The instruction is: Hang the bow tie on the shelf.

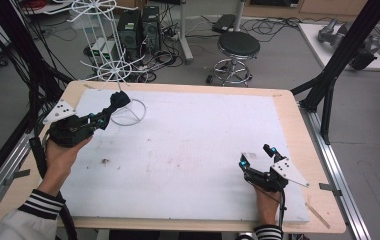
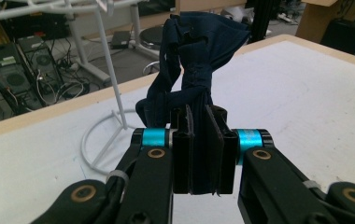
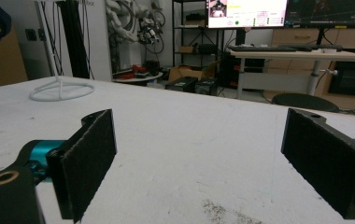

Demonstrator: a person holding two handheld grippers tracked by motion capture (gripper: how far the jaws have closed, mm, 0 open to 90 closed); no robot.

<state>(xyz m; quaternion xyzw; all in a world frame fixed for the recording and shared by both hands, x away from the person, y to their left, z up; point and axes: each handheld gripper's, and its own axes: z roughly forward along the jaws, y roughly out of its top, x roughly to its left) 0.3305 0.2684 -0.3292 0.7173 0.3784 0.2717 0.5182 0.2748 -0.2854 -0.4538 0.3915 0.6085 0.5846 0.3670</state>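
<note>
My left gripper point(image 1: 107, 113) is shut on a dark navy cloth point(image 1: 117, 100), held above the white mat near the far left corner. In the left gripper view the cloth point(image 2: 199, 60) bunches upward from between the closed jaws of the left gripper point(image 2: 199, 154). A white wire rack point(image 1: 100, 35) rises just behind it, with its ring base point(image 1: 129, 112) on the mat beside the cloth. My right gripper point(image 1: 256, 156) rests low at the near right of the mat, jaws wide open and nothing between them. The right gripper view shows the open right gripper point(image 3: 199, 168) over bare mat.
The white mat point(image 1: 188, 150) covers most of the wooden table point(image 1: 298, 130). A black stool point(image 1: 238, 47), computer towers point(image 1: 138, 27) and cables stand on the floor beyond the far edge. A black frame post point(image 1: 343, 50) rises at the right.
</note>
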